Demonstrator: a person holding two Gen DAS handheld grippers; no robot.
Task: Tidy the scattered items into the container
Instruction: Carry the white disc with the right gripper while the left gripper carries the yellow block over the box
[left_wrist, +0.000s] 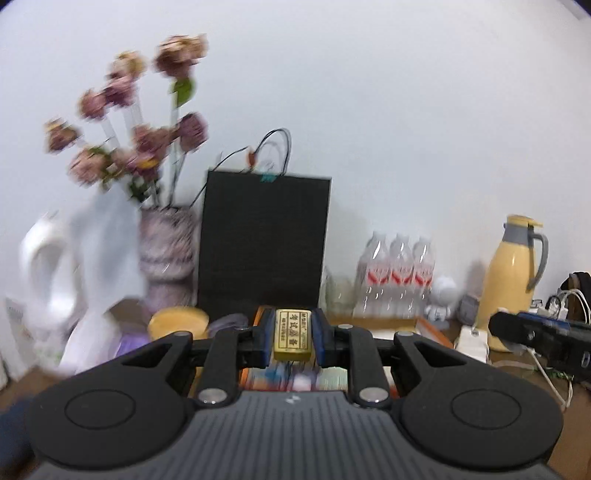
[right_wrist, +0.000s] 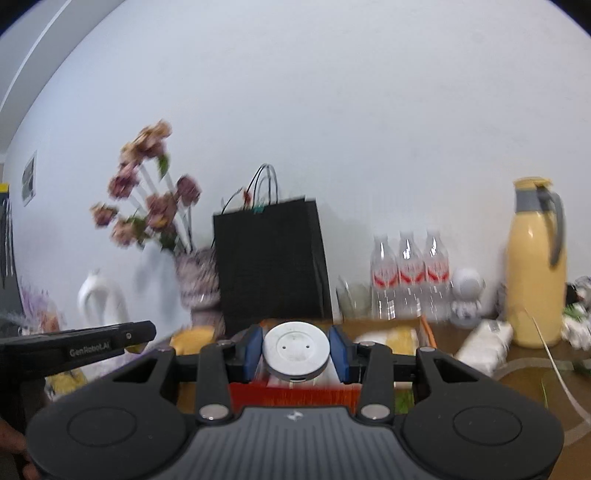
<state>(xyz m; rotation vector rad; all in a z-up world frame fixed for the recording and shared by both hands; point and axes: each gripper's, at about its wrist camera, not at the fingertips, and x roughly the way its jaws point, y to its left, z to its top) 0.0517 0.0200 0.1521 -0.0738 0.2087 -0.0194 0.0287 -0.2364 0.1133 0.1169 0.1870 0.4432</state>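
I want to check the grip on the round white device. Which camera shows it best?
The right wrist view: the round white device sits centred between the right gripper pads, its whole top face visible. The left wrist view shows only that gripper's body at the right edge, not the device.

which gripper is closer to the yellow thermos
Right. The right gripper sits nearer the yellow thermos; the left gripper is further to the left.

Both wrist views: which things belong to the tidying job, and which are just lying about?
Job:
left gripper holding yellow eraser
right gripper holding white round disc
orange container

Lying about:
black paper bag
flower vase
water bottles
yellow thermos
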